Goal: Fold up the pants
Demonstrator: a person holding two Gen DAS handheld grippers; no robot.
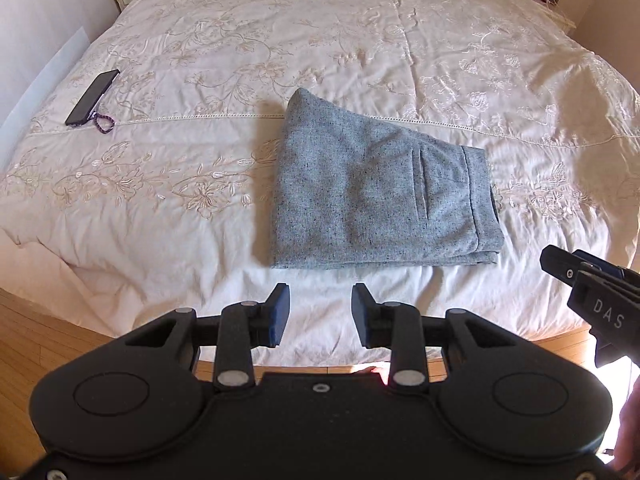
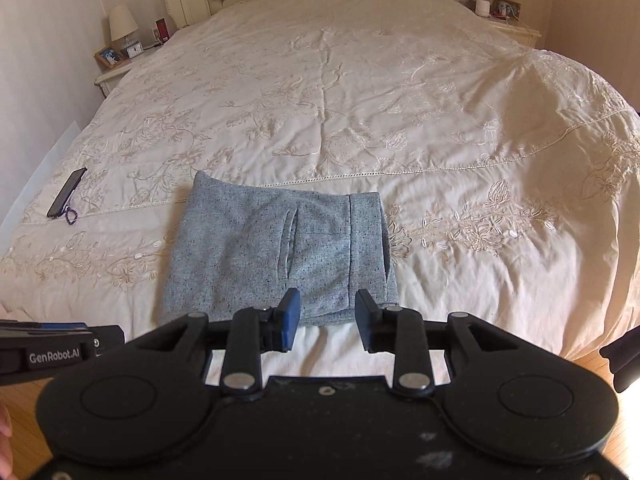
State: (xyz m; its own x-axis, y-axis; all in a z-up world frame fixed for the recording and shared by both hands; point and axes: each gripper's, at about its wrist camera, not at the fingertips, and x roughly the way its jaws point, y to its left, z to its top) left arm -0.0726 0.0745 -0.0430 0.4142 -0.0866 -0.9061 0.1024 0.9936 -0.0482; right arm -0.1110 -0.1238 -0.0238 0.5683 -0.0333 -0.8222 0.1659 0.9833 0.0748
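The grey speckled pants [image 1: 372, 196] lie folded into a compact rectangle on the cream bedspread, waistband and pocket slit on the right side. They also show in the right wrist view [image 2: 280, 252]. My left gripper [image 1: 320, 310] is open and empty, held above the bed's near edge just short of the pants. My right gripper [image 2: 327, 320] is open and empty, its tips over the pants' near edge. The right gripper's body shows at the right edge of the left wrist view [image 1: 592, 296].
A black phone [image 1: 92, 97] with a purple strap lies on the bed at the left, also in the right wrist view [image 2: 66, 192]. The embroidered bedspread [image 1: 360, 40] covers a wide bed. Nightstands with lamps [image 2: 122, 26] flank the headboard. Wooden floor lies below the bed's near edge.
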